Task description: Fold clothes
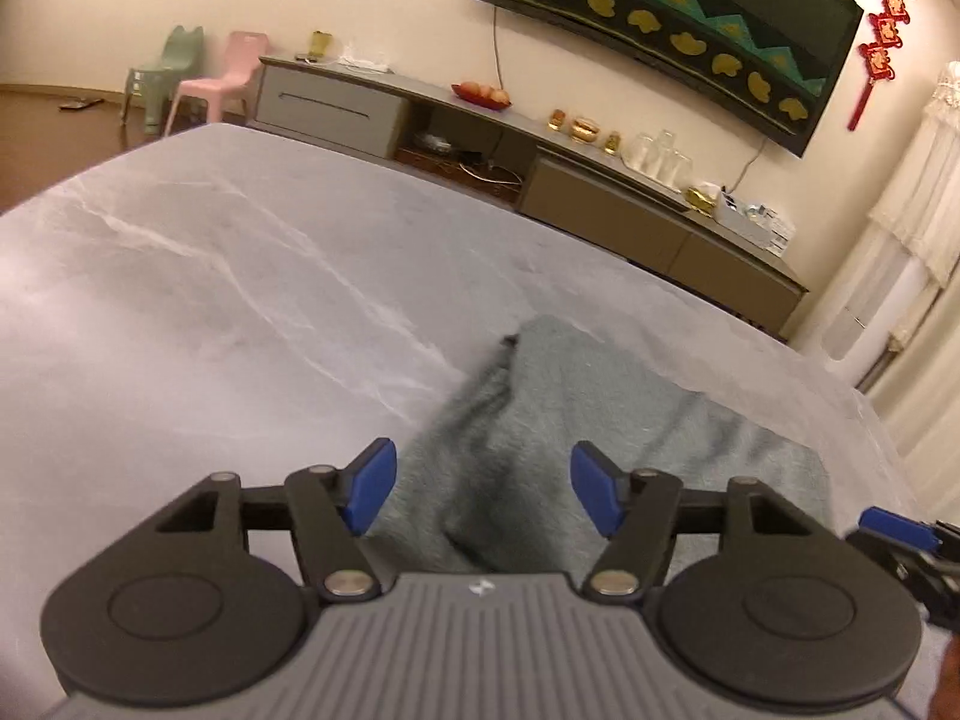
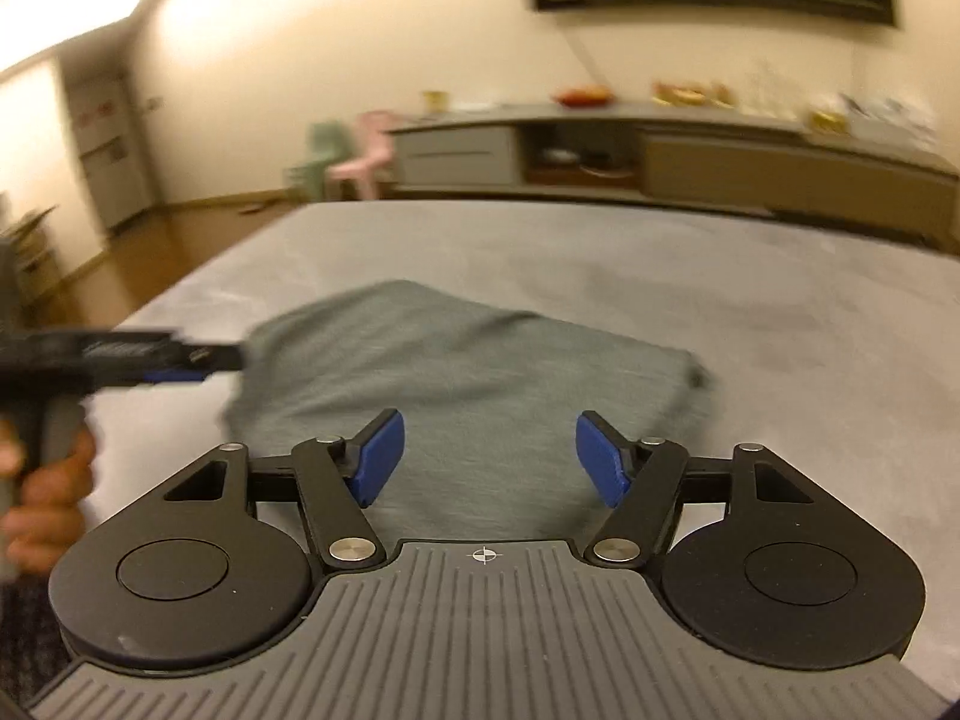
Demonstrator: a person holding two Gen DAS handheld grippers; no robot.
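A grey-green garment (image 1: 576, 438) lies folded into a rough rectangle on the grey marbled table (image 1: 210, 300). It also shows in the right wrist view (image 2: 468, 384). My left gripper (image 1: 483, 492) is open and empty, held just above the garment's near left part. My right gripper (image 2: 489, 459) is open and empty above the garment's near edge. The left gripper shows from the side in the right wrist view (image 2: 180, 369) at the garment's left edge, held by a hand. A blue pad of the right gripper (image 1: 894, 525) shows at the right edge of the left wrist view.
A long low cabinet (image 1: 540, 162) with fruit, glasses and small items stands along the far wall under a dark hanging (image 1: 672, 18). A green chair (image 1: 159, 78) and a pink chair (image 1: 216, 84) stand at the far left. Curtains (image 1: 918, 192) hang at the right.
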